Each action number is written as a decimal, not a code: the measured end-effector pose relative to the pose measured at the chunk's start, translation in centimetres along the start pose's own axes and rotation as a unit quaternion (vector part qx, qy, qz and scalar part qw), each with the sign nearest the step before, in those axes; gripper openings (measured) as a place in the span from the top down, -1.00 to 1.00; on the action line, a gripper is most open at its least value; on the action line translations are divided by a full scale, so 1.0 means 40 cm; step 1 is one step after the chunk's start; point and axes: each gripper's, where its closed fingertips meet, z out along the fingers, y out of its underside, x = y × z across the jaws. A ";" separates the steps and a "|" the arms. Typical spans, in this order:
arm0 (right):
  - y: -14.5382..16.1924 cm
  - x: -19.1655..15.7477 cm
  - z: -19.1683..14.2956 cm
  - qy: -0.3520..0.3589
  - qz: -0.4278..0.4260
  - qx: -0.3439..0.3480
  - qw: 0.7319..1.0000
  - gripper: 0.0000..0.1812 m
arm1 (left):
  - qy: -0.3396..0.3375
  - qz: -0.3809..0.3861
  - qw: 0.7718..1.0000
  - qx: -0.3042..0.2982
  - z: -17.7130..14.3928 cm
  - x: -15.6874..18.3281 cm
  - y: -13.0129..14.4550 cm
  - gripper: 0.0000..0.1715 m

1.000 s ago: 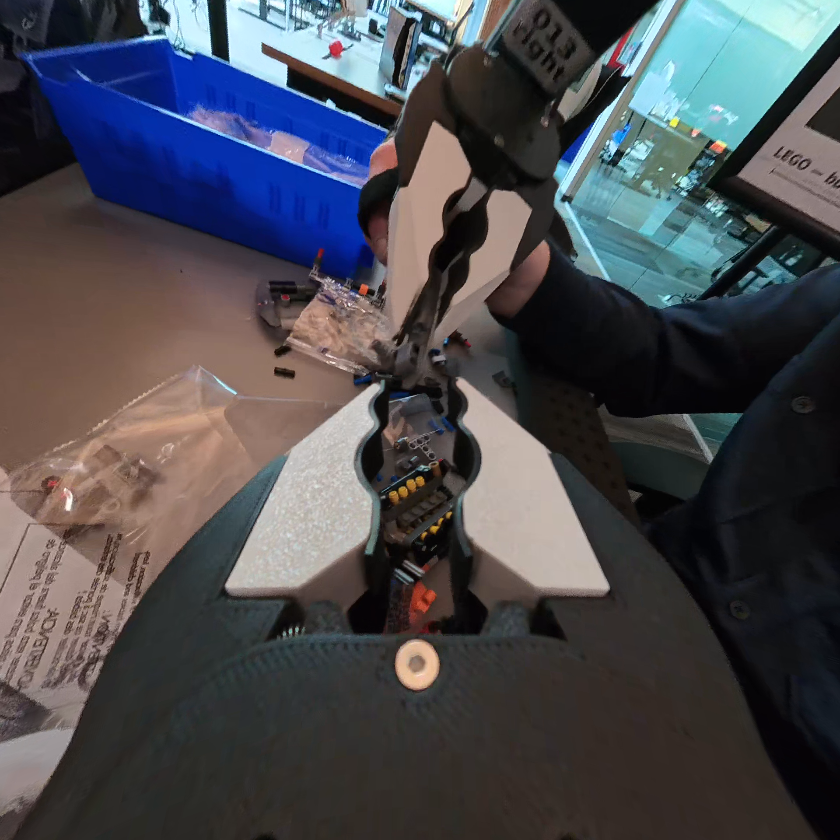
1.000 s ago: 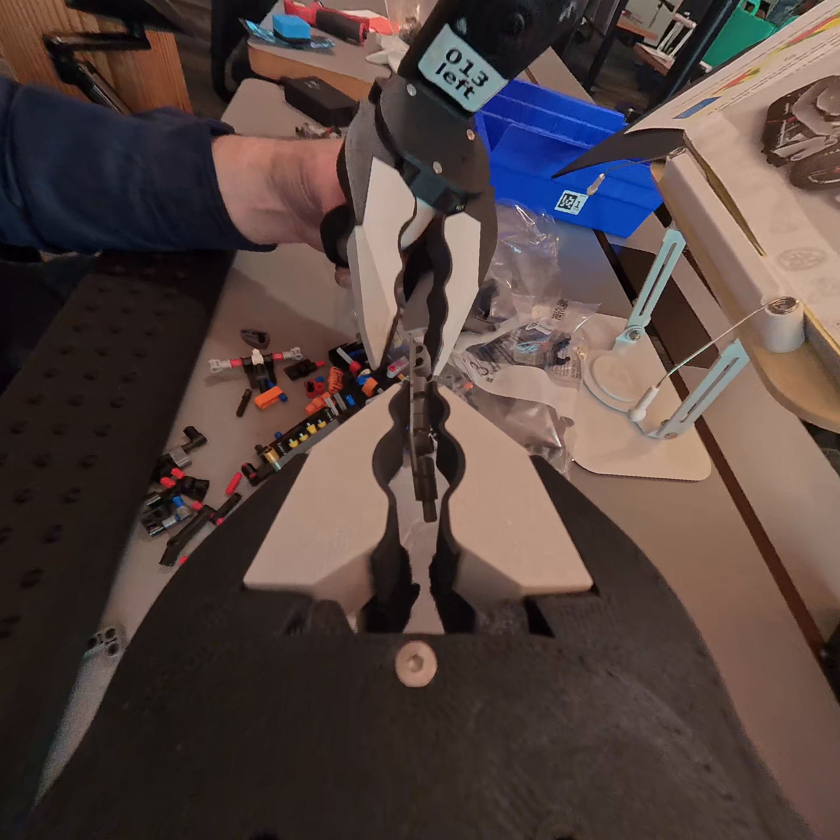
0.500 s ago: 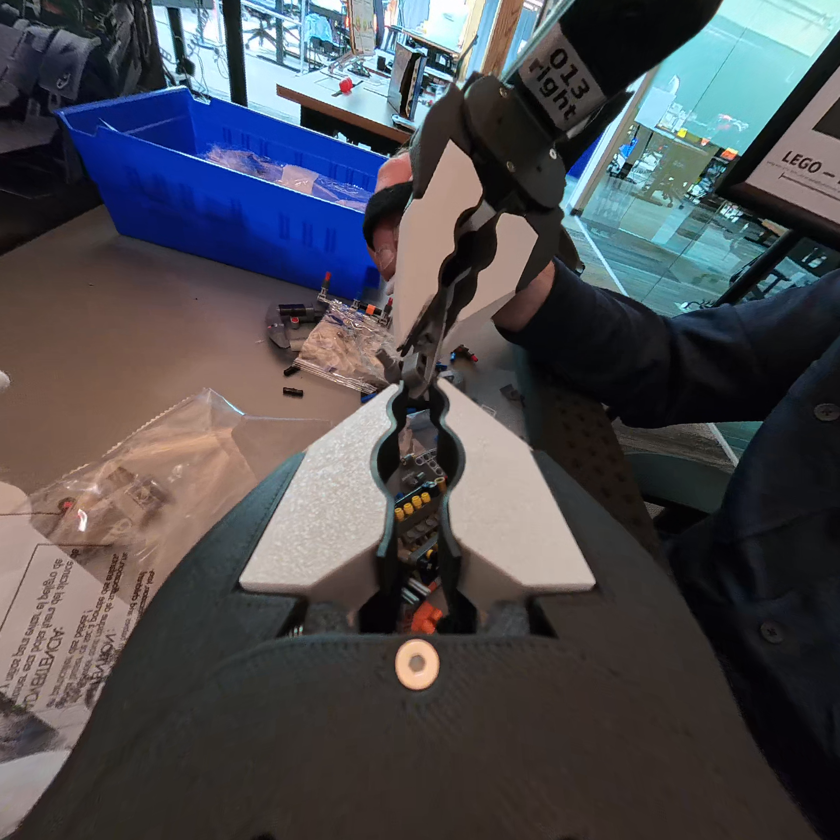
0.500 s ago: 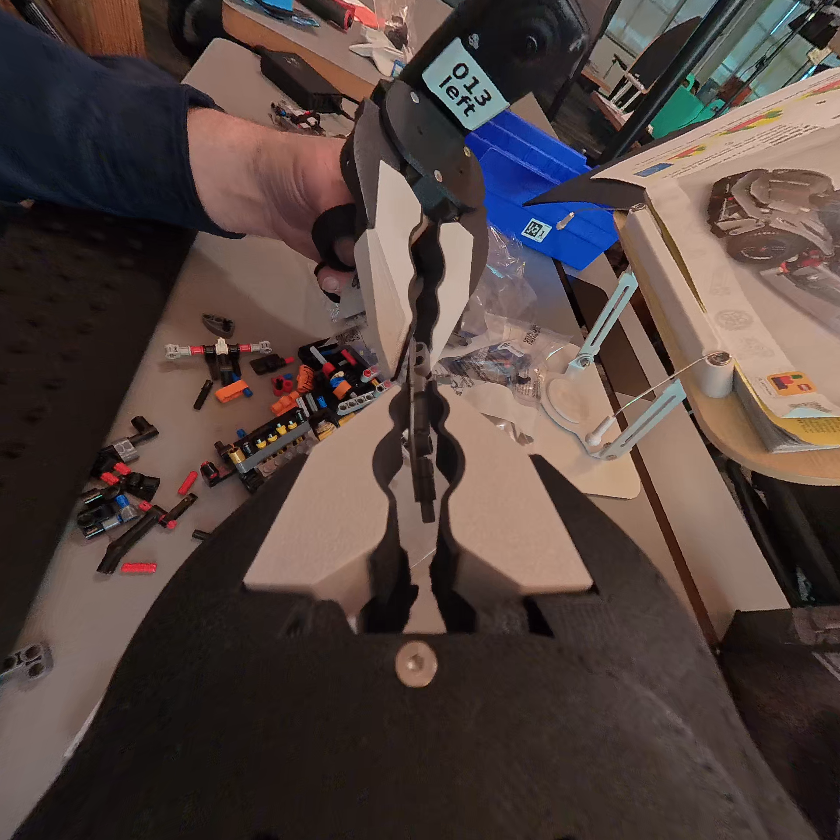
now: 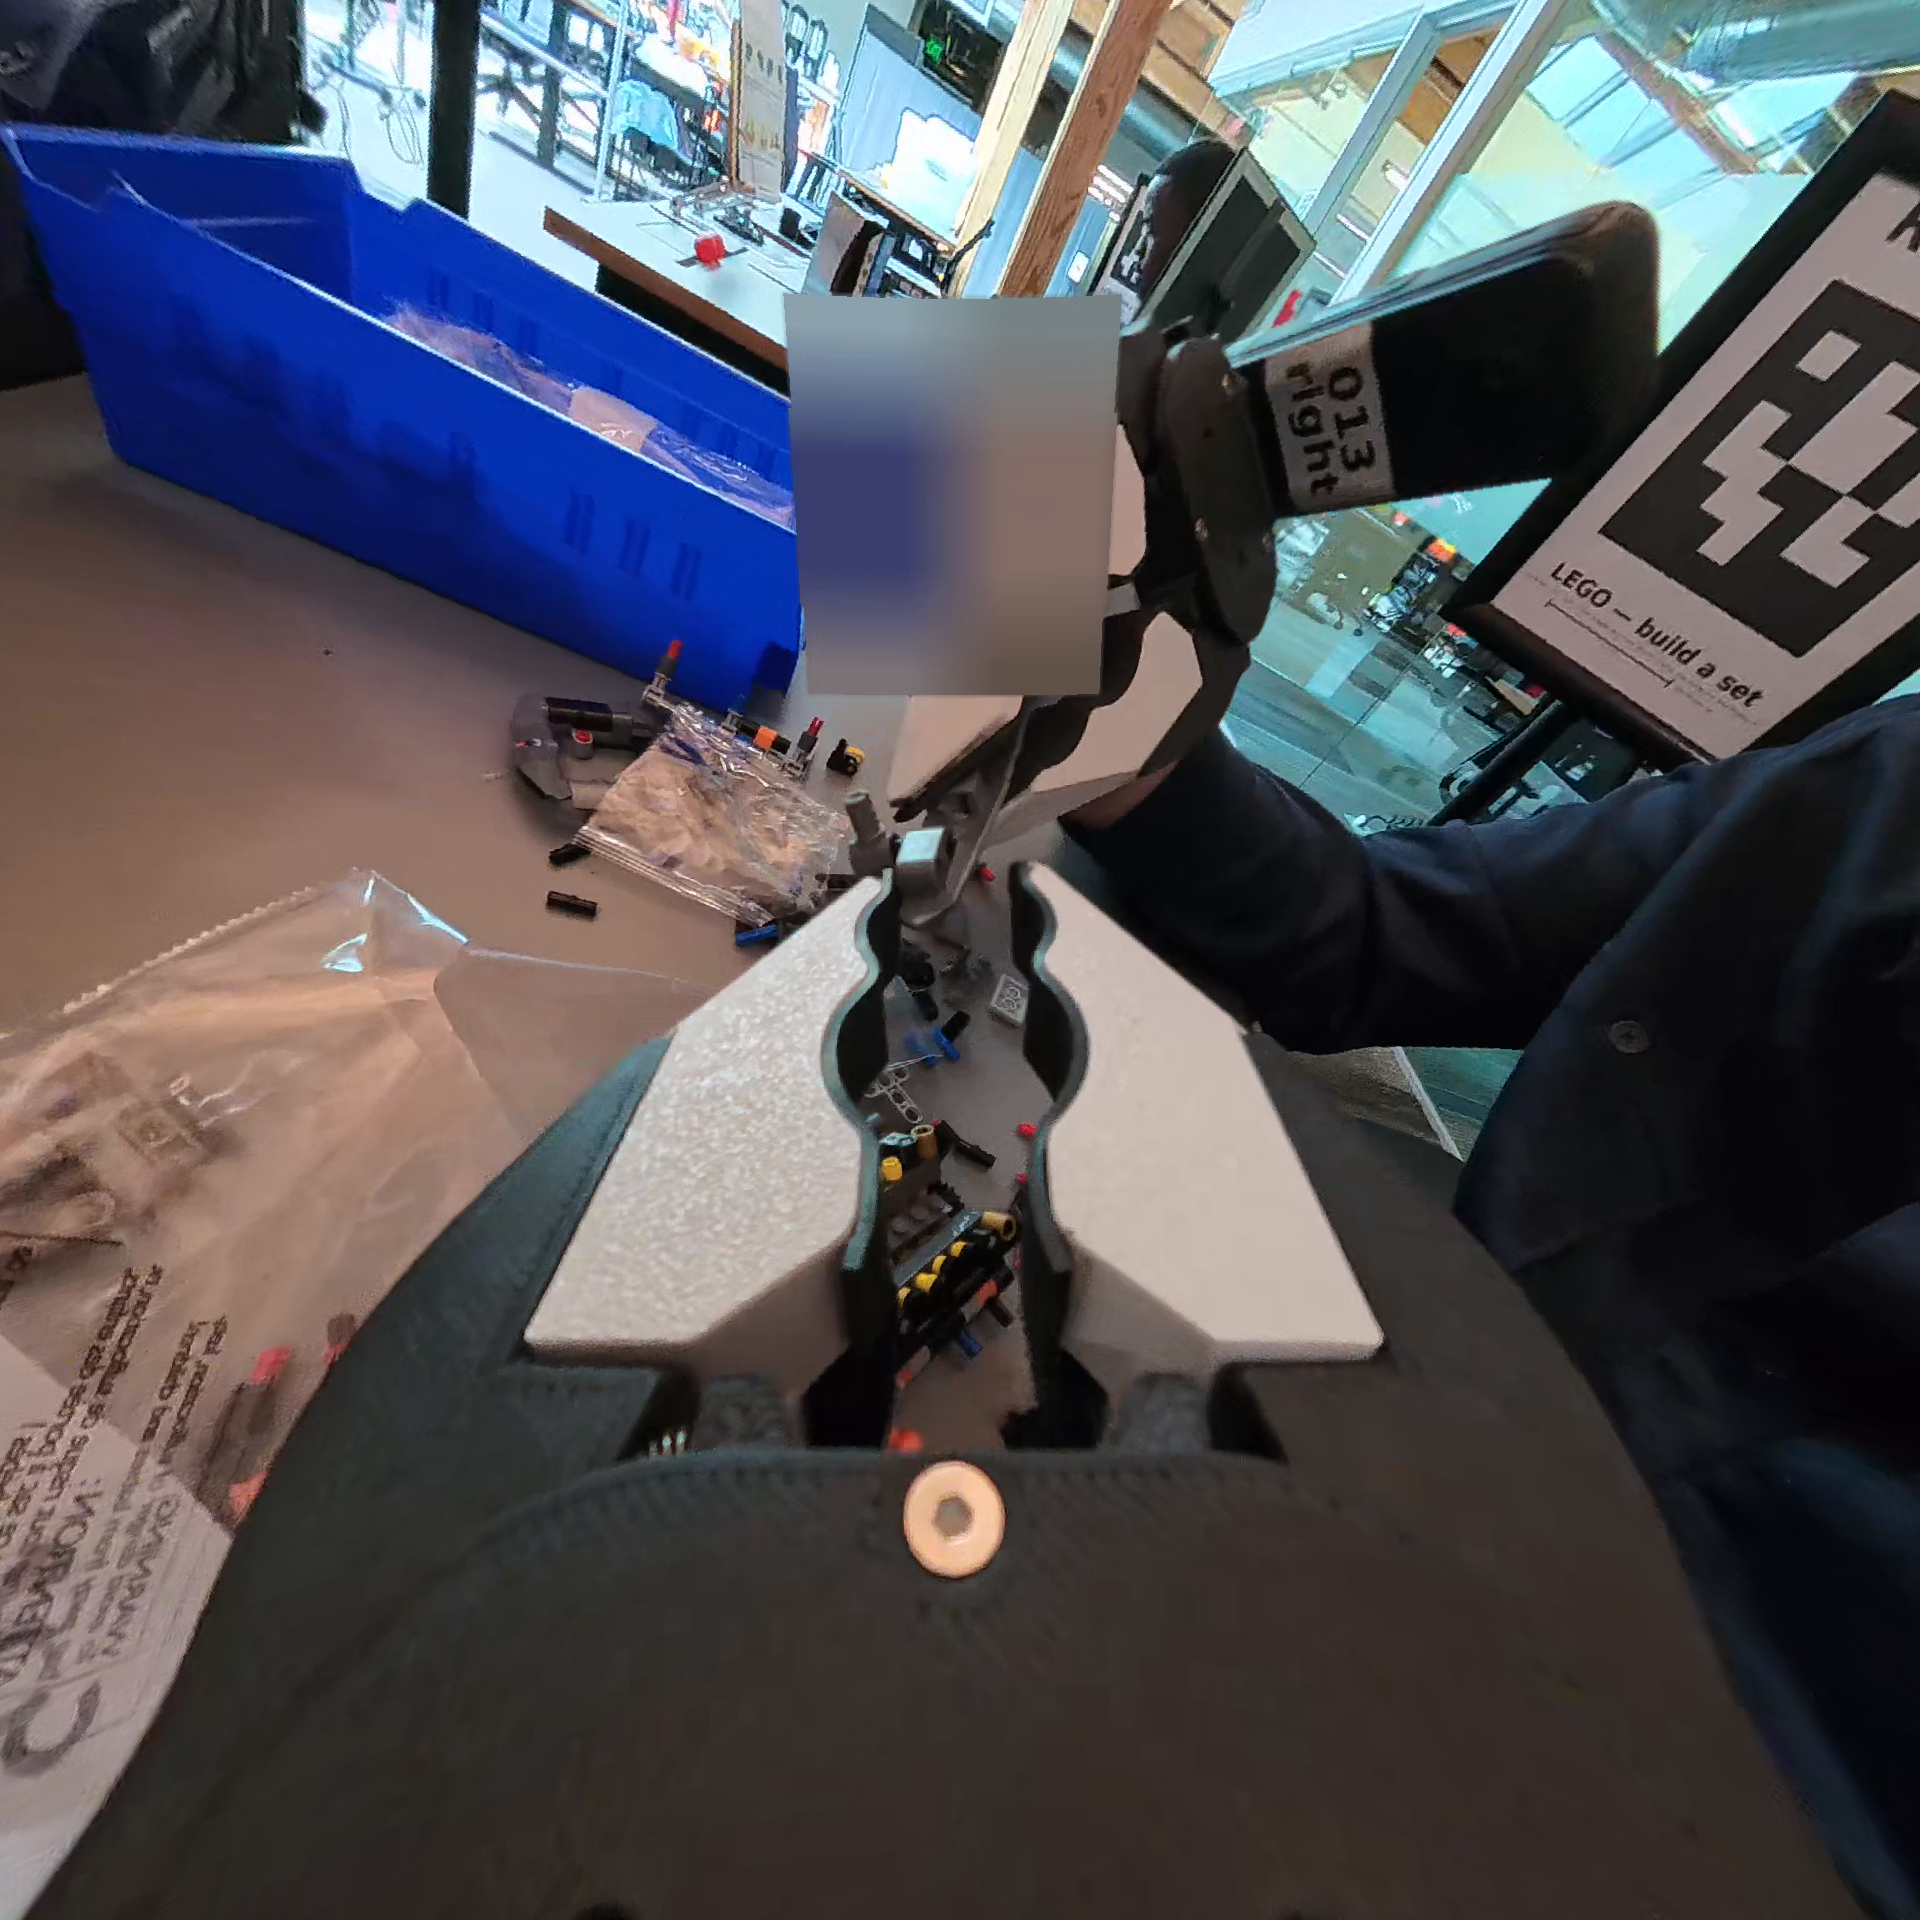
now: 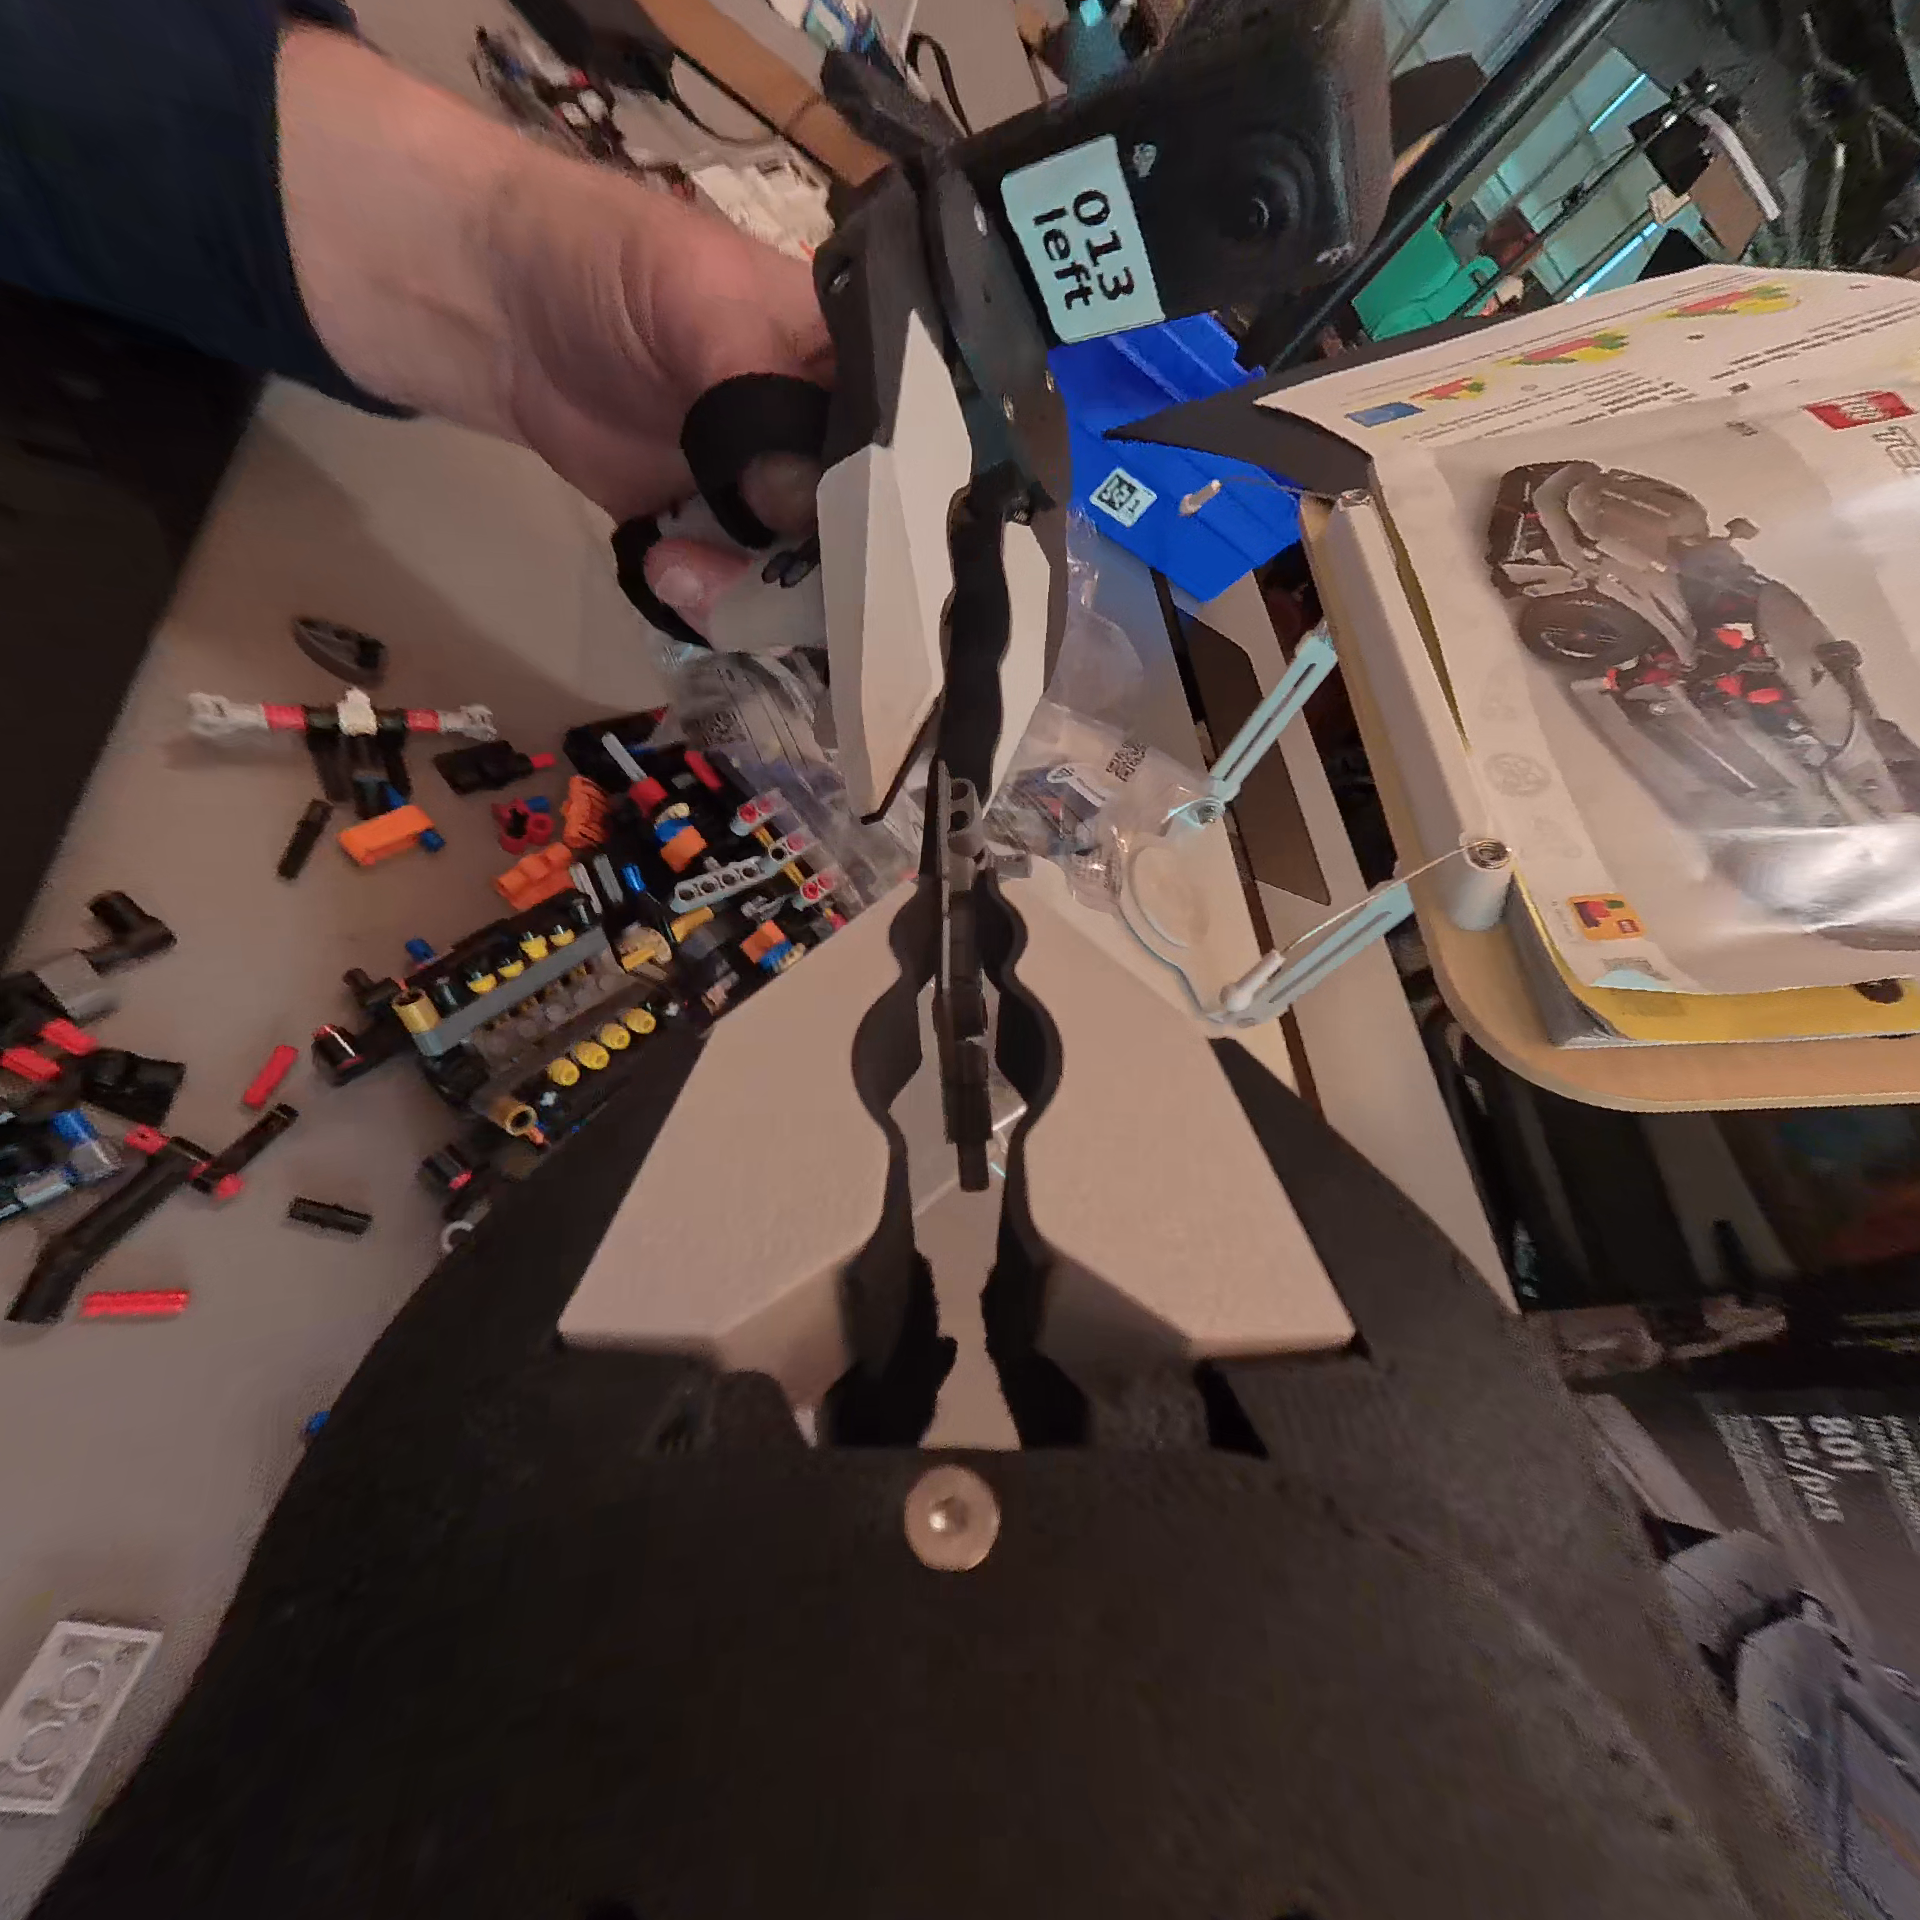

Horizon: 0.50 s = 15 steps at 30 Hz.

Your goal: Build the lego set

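Lego beam (image 6: 961, 1023), dark and thin, is clenched in the right gripper (image 6: 956, 914); the left gripper (image 5: 951, 894) stands released nearby.

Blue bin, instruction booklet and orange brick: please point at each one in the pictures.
Blue bin (image 5: 436, 457), left wrist view, on its long front wall.
Instruction booklet (image 6: 1662, 665), right wrist view, on the open page.
Orange brick (image 6: 382, 834), right wrist view, on its top face.

Glossy plastic bin (image 5: 416, 457), crinkled clear bags (image 5: 239, 1049) (shiny) — matt grey table (image 5: 208, 727).
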 end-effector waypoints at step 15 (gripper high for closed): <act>-0.012 -0.021 0.004 -0.035 0.027 0.024 0.999 0.80 | -0.021 0.042 0.999 -0.008 0.003 -0.002 0.003 0.90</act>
